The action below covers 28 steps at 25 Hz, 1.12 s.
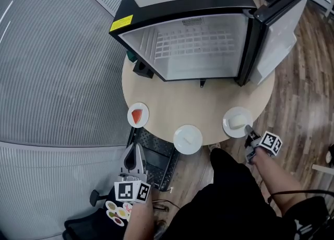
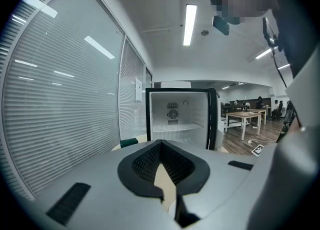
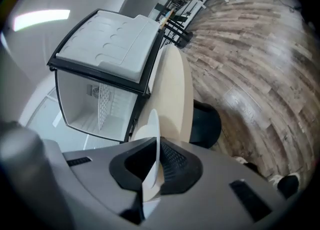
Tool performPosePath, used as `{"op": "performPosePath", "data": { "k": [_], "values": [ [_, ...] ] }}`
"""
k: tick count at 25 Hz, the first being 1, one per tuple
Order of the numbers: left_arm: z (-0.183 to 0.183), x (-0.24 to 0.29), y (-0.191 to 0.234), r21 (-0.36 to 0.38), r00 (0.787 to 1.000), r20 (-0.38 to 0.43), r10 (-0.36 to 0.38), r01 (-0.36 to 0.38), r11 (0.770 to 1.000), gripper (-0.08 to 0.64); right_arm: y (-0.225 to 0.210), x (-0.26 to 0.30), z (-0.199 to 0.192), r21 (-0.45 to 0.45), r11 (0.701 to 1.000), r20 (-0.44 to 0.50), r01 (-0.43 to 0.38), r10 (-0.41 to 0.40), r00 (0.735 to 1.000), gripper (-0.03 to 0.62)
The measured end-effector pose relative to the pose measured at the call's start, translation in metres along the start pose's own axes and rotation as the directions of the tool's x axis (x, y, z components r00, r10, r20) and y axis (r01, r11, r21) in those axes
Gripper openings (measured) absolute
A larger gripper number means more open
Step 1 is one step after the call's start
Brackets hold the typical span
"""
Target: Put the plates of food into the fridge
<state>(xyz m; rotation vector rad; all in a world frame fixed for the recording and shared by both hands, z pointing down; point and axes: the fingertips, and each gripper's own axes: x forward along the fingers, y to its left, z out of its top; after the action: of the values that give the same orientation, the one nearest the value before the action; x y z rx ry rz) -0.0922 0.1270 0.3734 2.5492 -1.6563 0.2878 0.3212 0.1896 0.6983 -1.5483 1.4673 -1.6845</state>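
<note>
**Three plates, none yet inside the fridge [image 1: 156,9]**

All sit on the smooth, pale, round worktop [image 1: 177,103] in front of the open black fridge. Its white wire shelf [image 1: 193,43] is bare.

- The plate with a red wedge [image 1: 138,115]
- The middle plate [image 1: 188,139]
- The plate of pale food [image 1: 237,121], nearest the fridge door [image 1: 282,30]

My right tongs [image 1: 248,129] pinch that last plate's thin rim. My left tongs [image 1: 136,150] hang off the worktop, farthest from the fridge, jaws nearly together and empty.

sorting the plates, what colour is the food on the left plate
The food is orange-red, clearest in head view.
</note>
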Motion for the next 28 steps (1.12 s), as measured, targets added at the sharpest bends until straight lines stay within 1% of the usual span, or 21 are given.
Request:
{"op": "performPosePath", "data": {
  "k": [2,3,7,10,15,19,24,28],
  "values": [
    [0.004,0.009,0.004,-0.004,1.0,0.005,0.001,-0.001,1.0,0.003,0.011,0.004,-0.001,0.054,0.998,-0.006,-0.026,0.026,1.0,0.018],
    [0.007,0.013,0.006,-0.005,1.0,0.007,0.001,-0.001,1.0,0.003,0.017,0.007,-0.001,0.066,0.997,-0.008,-0.039,0.04,0.999,0.018],
    [0.018,0.03,0.014,-0.003,1.0,0.015,-0.005,0.005,1.0,0.003,0.042,0.021,0.004,0.025,0.996,-0.013,-0.086,0.086,0.996,0.018],
    [0.026,0.043,0.02,-0.009,1.0,0.023,-0.002,0.002,1.0,0.003,0.069,0.033,0.005,0.019,0.992,-0.027,-0.122,0.122,0.992,0.017],
    [0.045,0.064,0.028,-0.002,0.999,0.044,-0.003,0.003,1.0,0.003,0.123,0.059,0.008,0.029,0.978,-0.06,-0.205,0.207,0.977,0.017],
    [0.057,0.078,0.037,0.009,0.999,0.051,0.0,0.0,1.0,0.003,0.17,0.081,0.011,0.032,0.956,-0.079,-0.292,0.293,0.953,0.017],
    [0.074,0.096,0.052,0.022,0.998,0.07,0.011,-0.012,1.0,0.003,0.221,0.104,0.011,0.03,0.936,-0.105,-0.352,0.353,0.93,0.017],
    [0.084,0.111,0.062,0.012,0.996,0.092,0.014,-0.015,1.0,0.003,0.253,0.114,0.011,0.038,0.931,-0.114,-0.364,0.366,0.924,0.017]
  ]
}}
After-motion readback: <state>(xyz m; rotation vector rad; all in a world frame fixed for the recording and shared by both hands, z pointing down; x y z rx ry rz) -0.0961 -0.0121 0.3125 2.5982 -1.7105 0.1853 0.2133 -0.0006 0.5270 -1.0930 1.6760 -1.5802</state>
